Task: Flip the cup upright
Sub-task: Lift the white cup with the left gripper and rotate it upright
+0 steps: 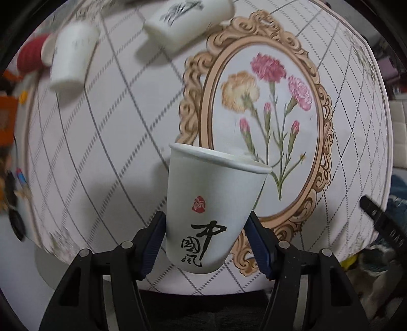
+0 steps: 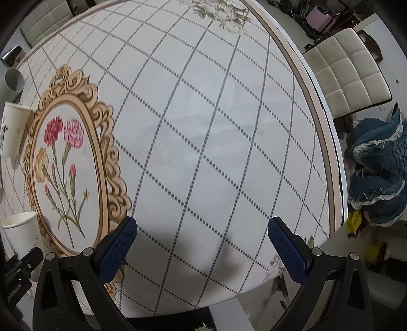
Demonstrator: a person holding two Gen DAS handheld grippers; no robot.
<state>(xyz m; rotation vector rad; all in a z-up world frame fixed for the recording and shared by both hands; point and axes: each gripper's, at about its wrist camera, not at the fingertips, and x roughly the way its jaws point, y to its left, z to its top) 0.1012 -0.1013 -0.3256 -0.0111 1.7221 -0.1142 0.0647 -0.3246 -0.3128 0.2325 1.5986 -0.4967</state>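
Observation:
A white paper cup point(image 1: 211, 211) with black calligraphy and a red seal is held mouth-up, slightly tilted, between the blue pads of my left gripper point(image 1: 204, 239), which is shut on its lower half above the table. The same cup shows at the lower left edge of the right wrist view point(image 2: 21, 231). My right gripper point(image 2: 202, 244) is open and empty over the bare checked tablecloth point(image 2: 203, 127), to the right of the flower medallion point(image 2: 68, 163).
Two more white paper cups sit far on the table: one upside down point(image 1: 72, 56), one tipped point(image 1: 188, 23). A red object point(image 1: 31, 53) lies behind them. A padded chair point(image 2: 348, 76) and blue cloth point(image 2: 379, 168) stand past the table's right edge.

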